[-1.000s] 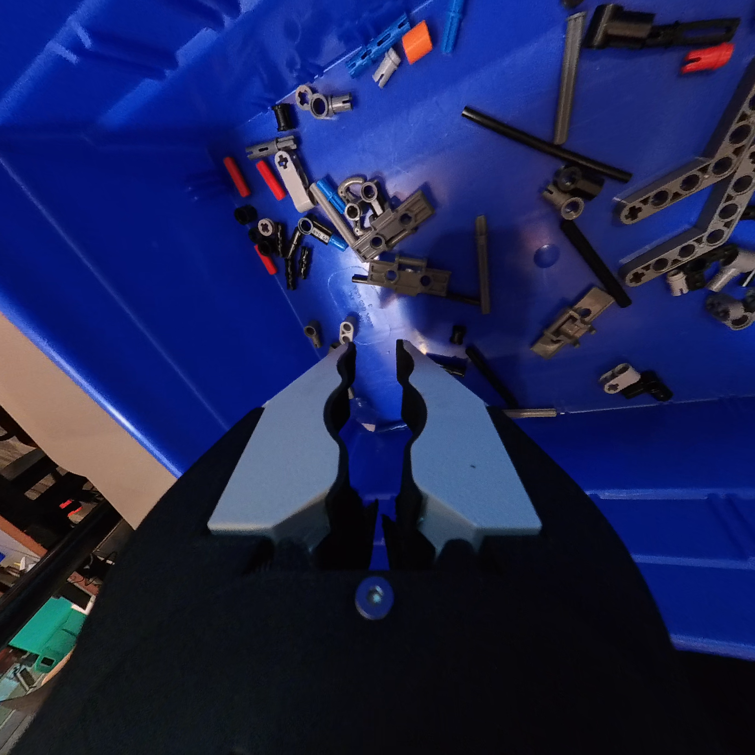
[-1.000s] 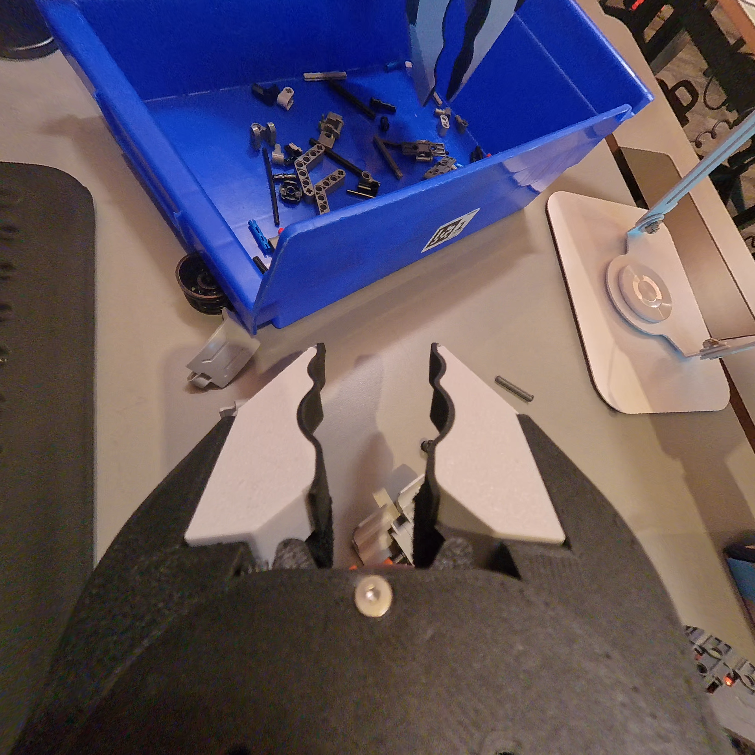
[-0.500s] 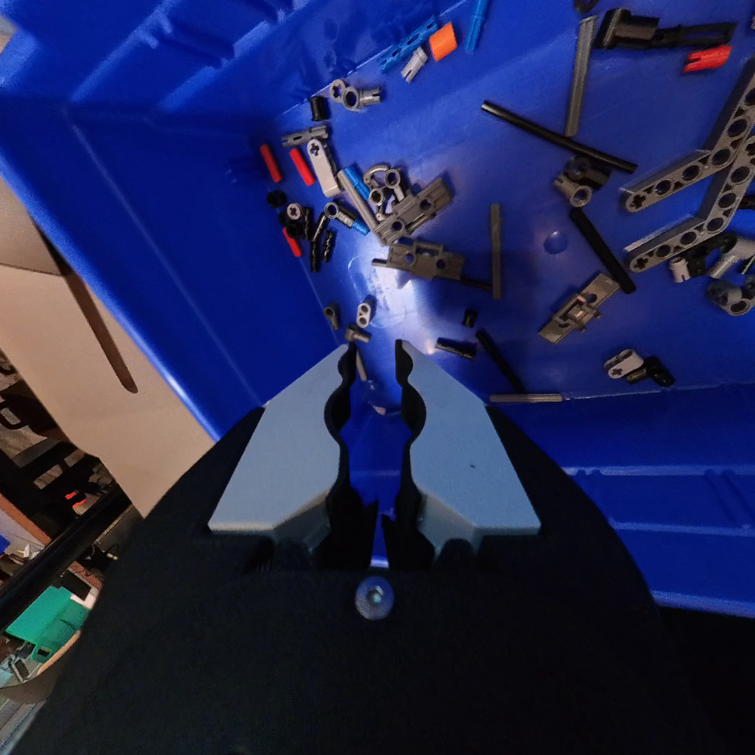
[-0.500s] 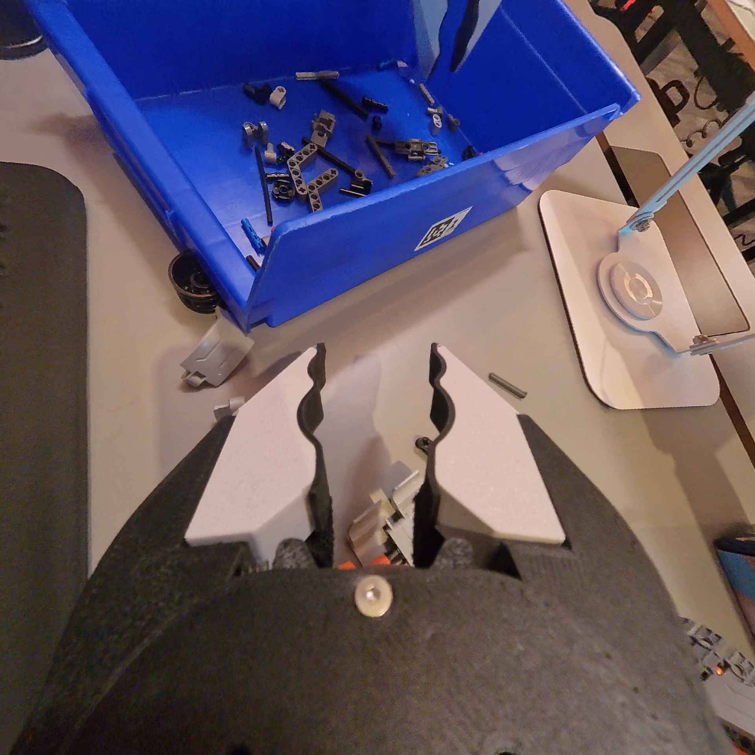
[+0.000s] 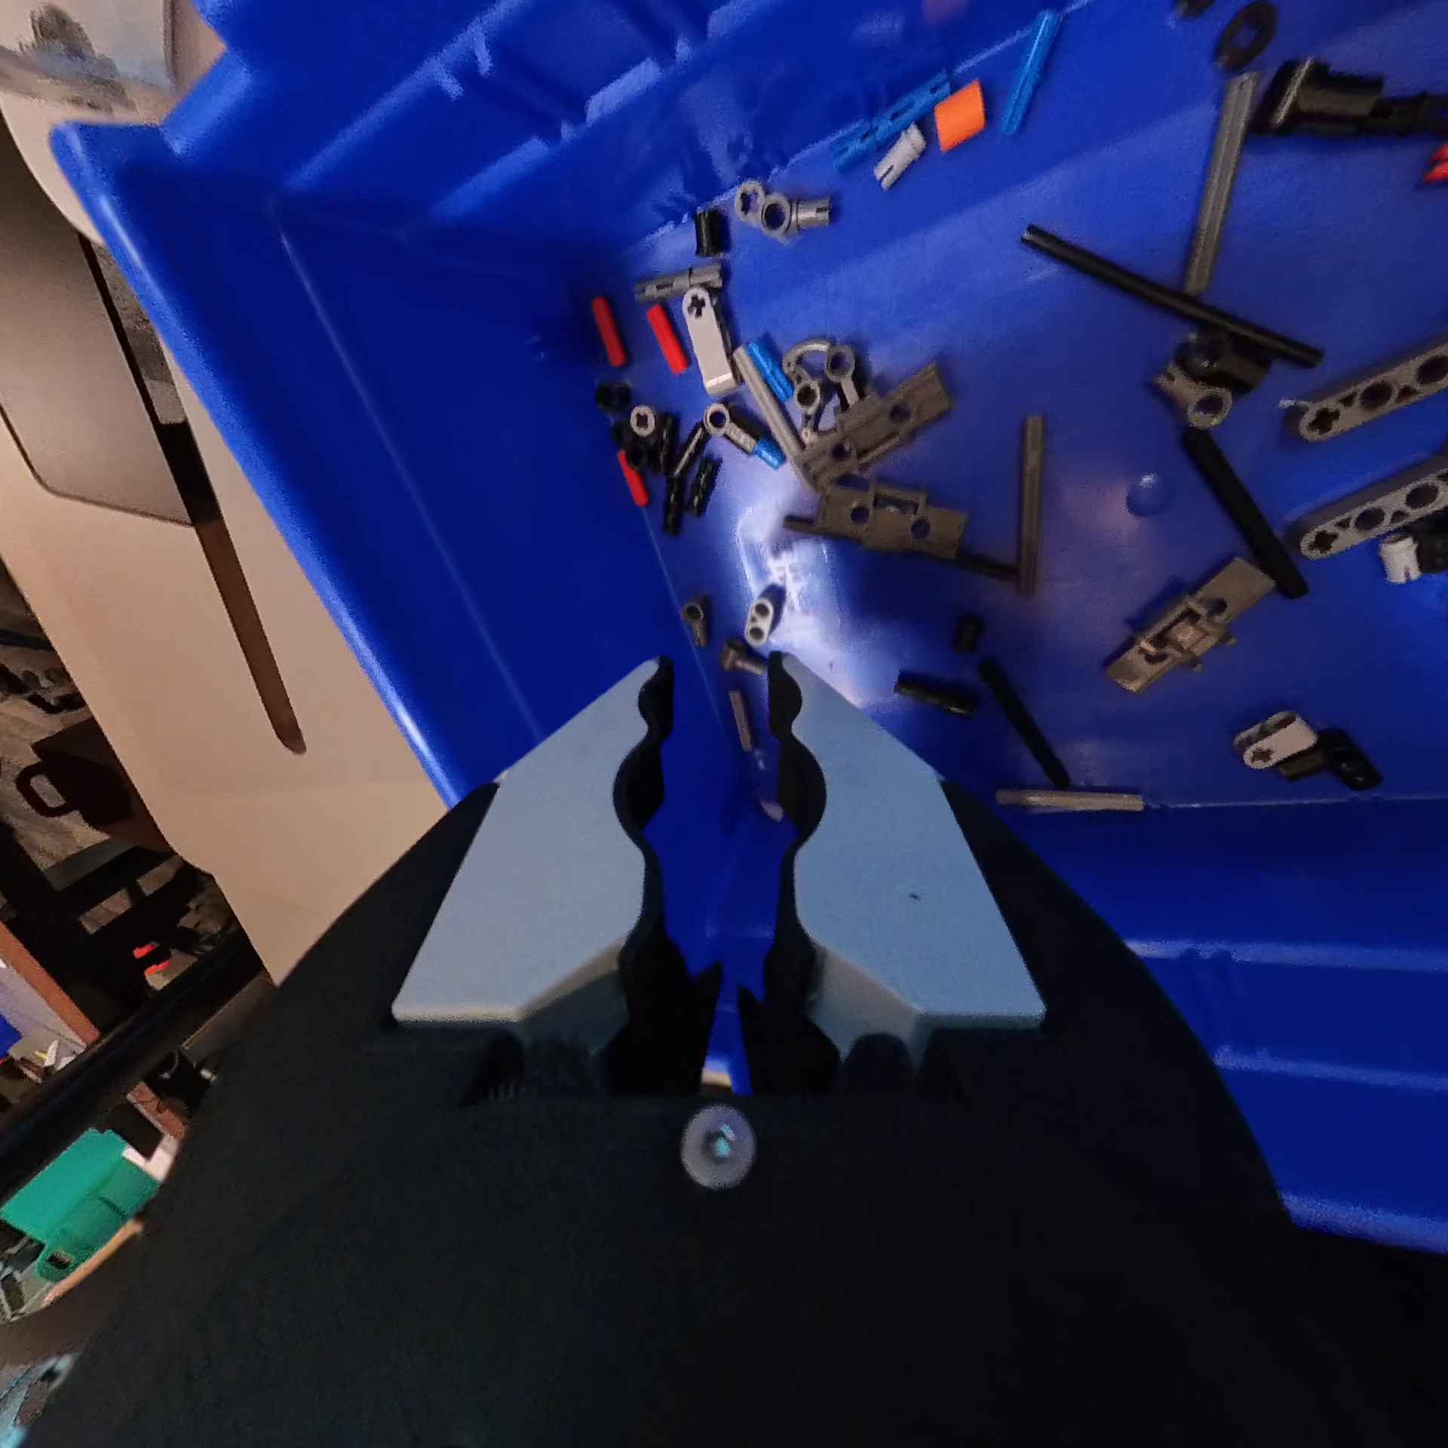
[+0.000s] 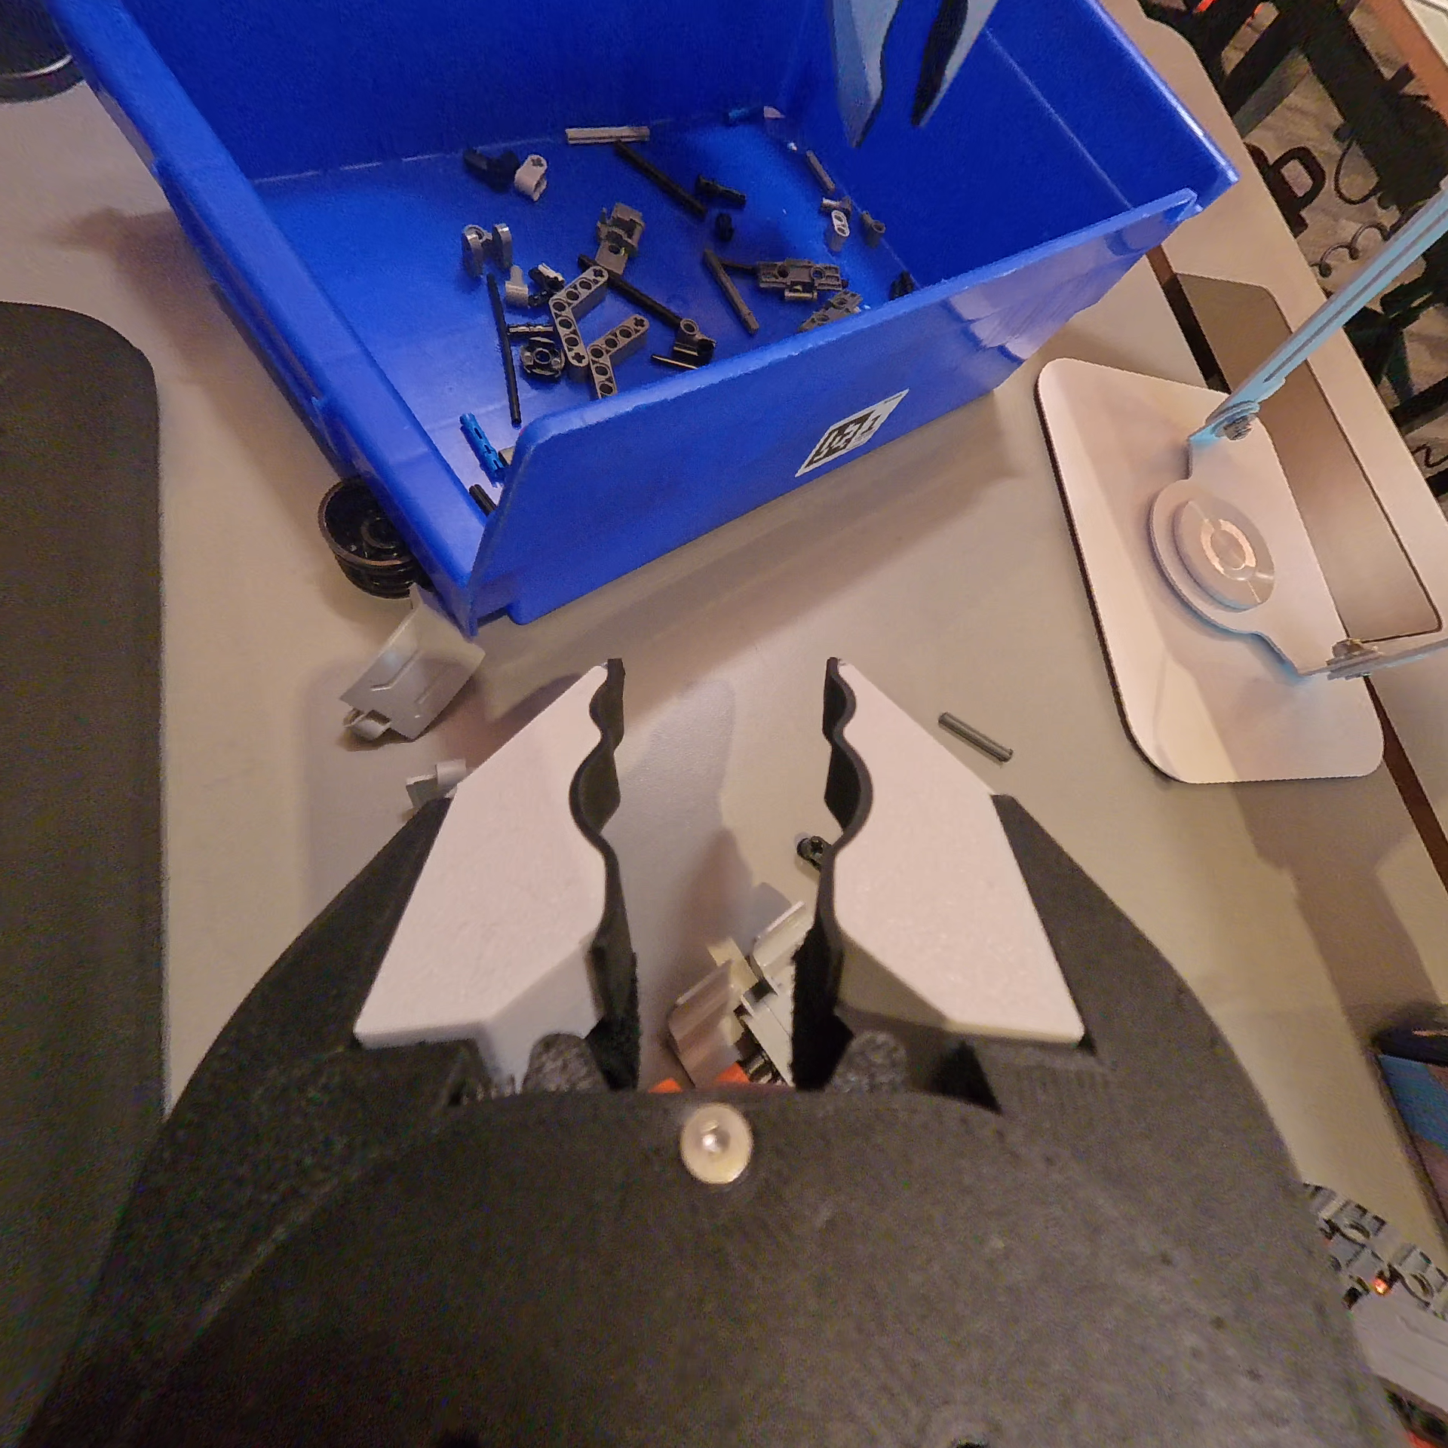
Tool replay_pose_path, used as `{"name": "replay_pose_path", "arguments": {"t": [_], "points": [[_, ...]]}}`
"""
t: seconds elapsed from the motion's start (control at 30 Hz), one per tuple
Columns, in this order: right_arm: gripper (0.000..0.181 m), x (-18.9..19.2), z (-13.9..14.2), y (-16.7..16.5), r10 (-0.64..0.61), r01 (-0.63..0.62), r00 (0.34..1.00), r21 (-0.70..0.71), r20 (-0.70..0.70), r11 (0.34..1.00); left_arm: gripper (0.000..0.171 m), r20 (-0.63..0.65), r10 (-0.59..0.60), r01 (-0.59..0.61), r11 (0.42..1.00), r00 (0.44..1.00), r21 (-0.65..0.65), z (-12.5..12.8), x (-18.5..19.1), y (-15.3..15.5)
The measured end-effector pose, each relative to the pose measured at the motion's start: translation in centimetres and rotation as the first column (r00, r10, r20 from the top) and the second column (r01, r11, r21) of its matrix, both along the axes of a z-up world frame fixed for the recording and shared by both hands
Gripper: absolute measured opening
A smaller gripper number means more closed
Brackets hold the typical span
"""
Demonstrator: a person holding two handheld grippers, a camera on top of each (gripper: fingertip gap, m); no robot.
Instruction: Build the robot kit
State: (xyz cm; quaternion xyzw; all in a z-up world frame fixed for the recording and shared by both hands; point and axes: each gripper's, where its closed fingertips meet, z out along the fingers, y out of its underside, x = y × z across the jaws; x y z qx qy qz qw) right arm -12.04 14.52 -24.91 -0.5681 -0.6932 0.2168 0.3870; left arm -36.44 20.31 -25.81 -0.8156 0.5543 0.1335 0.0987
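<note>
- Left gripper (image 5: 717, 674) is hanging inside the blue bin (image 5: 407, 439), jaws parted by a narrow gap, holding nothing; only its tips (image 6: 893, 70) are showing in the right wrist view, cut off at the top edge.
- Lying just past its fingertips are a small grey pin (image 5: 740, 657), a light grey connector (image 5: 762, 619) and a thin grey axle (image 5: 739, 714); whether the axle is touching a finger cannot be told.
- Right gripper (image 6: 722, 682) is hovering over the grey table (image 6: 783, 595), jaws wide apart, nothing clamped between the pads.
- A grey block assembly (image 6: 740, 995) is sitting low between its fingers, near the right finger; the gripper body is hiding its lower part, and contact cannot be judged.
- A small black pin (image 6: 811, 848) is peeking out at the right finger's inner edge, mostly hidden.
- Bin floor is holding scattered parts: bent grey beams (image 6: 584, 321), black axles (image 6: 646, 176), red pins (image 5: 666, 337), an orange piece (image 5: 960, 115).
- On the table near the bin are lying a grey panel (image 6: 411, 680), a black wheel (image 6: 368, 541) partly hidden by the bin corner, and a dark axle (image 6: 974, 736) right of the right gripper.
- A white stand base (image 6: 1160, 705) is sitting at the right; a black mat (image 6: 70, 627) is running off the left edge.
- Left wrist view is slightly blurred; background clutter there is unclear.
</note>
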Motion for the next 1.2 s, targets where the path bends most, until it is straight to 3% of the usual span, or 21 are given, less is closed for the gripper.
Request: {"name": "replay_pose_path", "arguments": {"t": [0.23, 0.33, 0.47, 0.73, 0.93, 1.2], "points": [[0.049, 0.0, -0.1, -0.1, 0.002, -0.002, 1.000, -0.001, 0.003, 1.000, 0.048, 0.113, -0.032, 0.042, 0.996, 0.993, -0.082, -2.5, 3.0, -0.2], [0.049, 0.0, -0.1, -0.1, 0.003, -0.003, 1.000, -0.002, 0.003, 1.000, 0.046, 0.145, -0.039, 0.058, 0.989, 0.989, -0.135, -3.6, 3.9, -0.6], [0.049, -0.1, -0.1, -0.1, 0.004, -0.004, 1.000, -0.002, 0.003, 1.000, 0.055, 0.180, -0.035, 0.061, 0.988, 0.983, -0.140, -3.6, 4.6, -0.6], [0.049, -0.1, -0.1, -0.1, 0.004, -0.004, 1.000, -0.001, 0.004, 1.000, 0.051, 0.257, -0.026, 0.094, 0.962, 0.966, -0.258, -4.0, 6.0, -2.5], [0.049, 0.0, 0.0, -0.1, 0.004, -0.004, 1.000, 0.001, 0.003, 1.000, 0.043, 0.294, -0.102, 0.217, 0.894, 0.950, -0.393, -4.1, 6.7, -6.4], [0.049, 0.0, 0.1, -0.1, 0.003, -0.003, 1.000, 0.003, -0.001, 1.000, 0.039, 0.284, -0.069, 0.128, 0.973, 0.956, -0.193, -0.6, 4.9, -2.9]]}}
